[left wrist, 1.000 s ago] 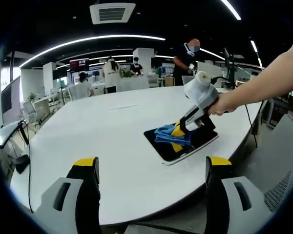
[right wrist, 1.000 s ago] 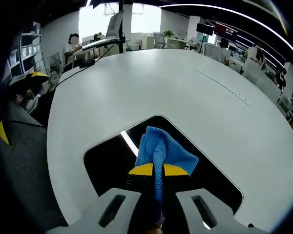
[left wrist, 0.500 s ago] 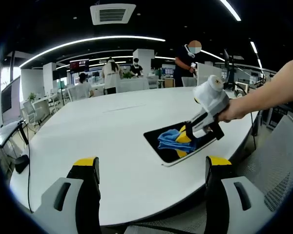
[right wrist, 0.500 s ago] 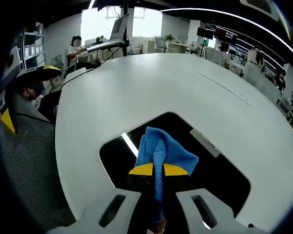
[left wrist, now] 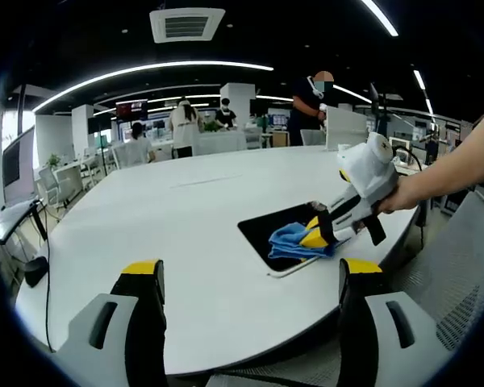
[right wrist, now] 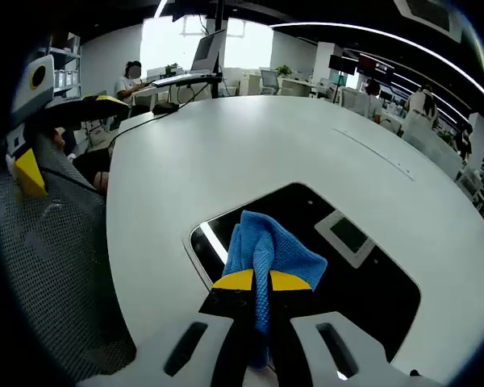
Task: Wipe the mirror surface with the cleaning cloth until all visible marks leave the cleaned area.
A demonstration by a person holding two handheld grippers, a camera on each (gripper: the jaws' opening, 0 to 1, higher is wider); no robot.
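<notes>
A large white oval table (left wrist: 185, 234) stands in an open-plan office with dark ceiling, curved strip lights and a square ceiling vent (left wrist: 186, 22). People (left wrist: 182, 121) stand and sit at desks beyond the table, and a grey mesh chair (right wrist: 48, 266) sits at its edge. No writing or brand is readable in either view.

Near the table's edge lies the dark rectangular mirror with a pale rim (left wrist: 270, 230); in the right gripper view its glossy surface (right wrist: 363, 282) reflects a strip light and the ceiling vent.

The right gripper (right wrist: 260, 280), white-bodied with yellow-tipped black jaws, is clamped tight on the blue microfibre cleaning cloth (right wrist: 268, 251), which bunches ahead of the jaws and rests on the mirror. In the left gripper view the same right gripper (left wrist: 316, 232), held by a person's hand (left wrist: 399, 196), presses the cloth (left wrist: 294, 241) onto the mirror's near end.

The left gripper (left wrist: 250, 270) hangs over the table's near edge, its yellow-tipped jaws wide apart and holding nothing.
</notes>
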